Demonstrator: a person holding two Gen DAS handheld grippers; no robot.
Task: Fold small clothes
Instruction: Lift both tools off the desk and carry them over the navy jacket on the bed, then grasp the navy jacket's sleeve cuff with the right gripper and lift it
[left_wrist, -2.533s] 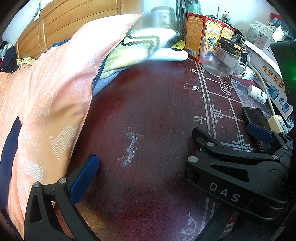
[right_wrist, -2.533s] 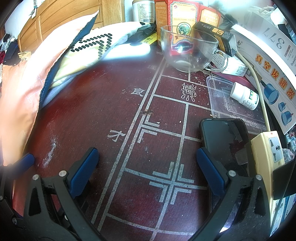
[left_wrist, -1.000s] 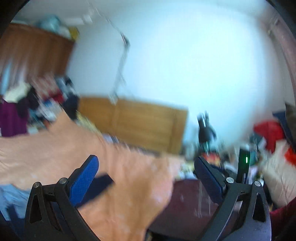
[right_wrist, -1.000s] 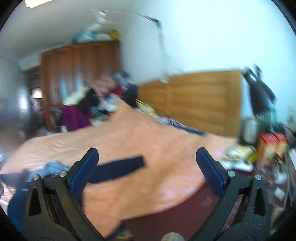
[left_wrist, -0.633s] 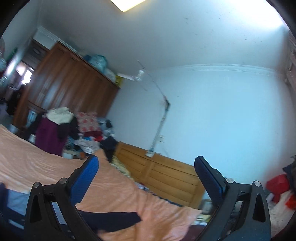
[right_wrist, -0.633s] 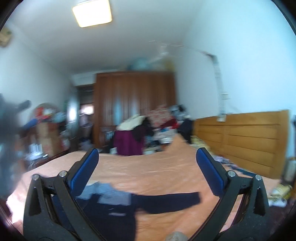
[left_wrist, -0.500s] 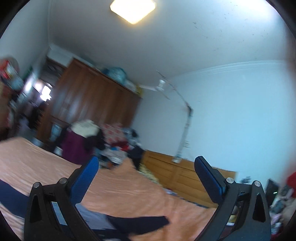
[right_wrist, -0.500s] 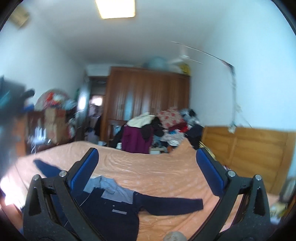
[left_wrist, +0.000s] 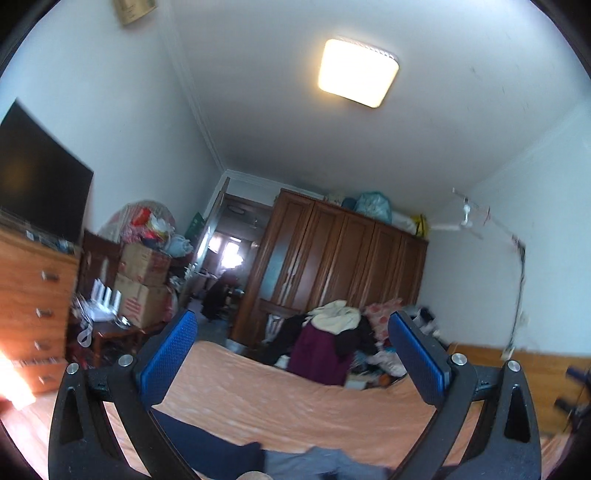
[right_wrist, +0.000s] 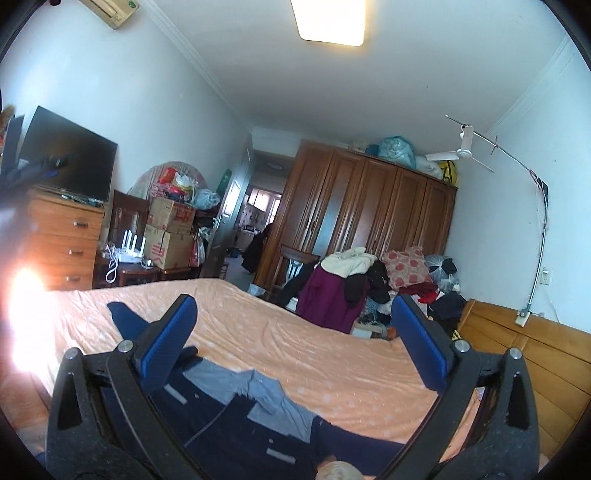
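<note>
Both my left tongs (left_wrist: 291, 354) and right tongs (right_wrist: 293, 338) stand wide apart, holding nothing, above the dark blue jacket (right_wrist: 229, 421) spread flat on the orange bed (right_wrist: 332, 354), and I can read no writing anywhere.

Ceiling lamp (left_wrist: 358, 72) bright (edges warped).

A wide bed (right_wrist: 332, 362) covered in a peach-orange sheet carries the clothing. Spread flat on its near part lies a dark navy jacket (right_wrist: 229, 424) with a grey-blue lining, one sleeve reaching away from the wooden headboard (right_wrist: 535, 343), the other stretched toward it along the near edge.
</note>
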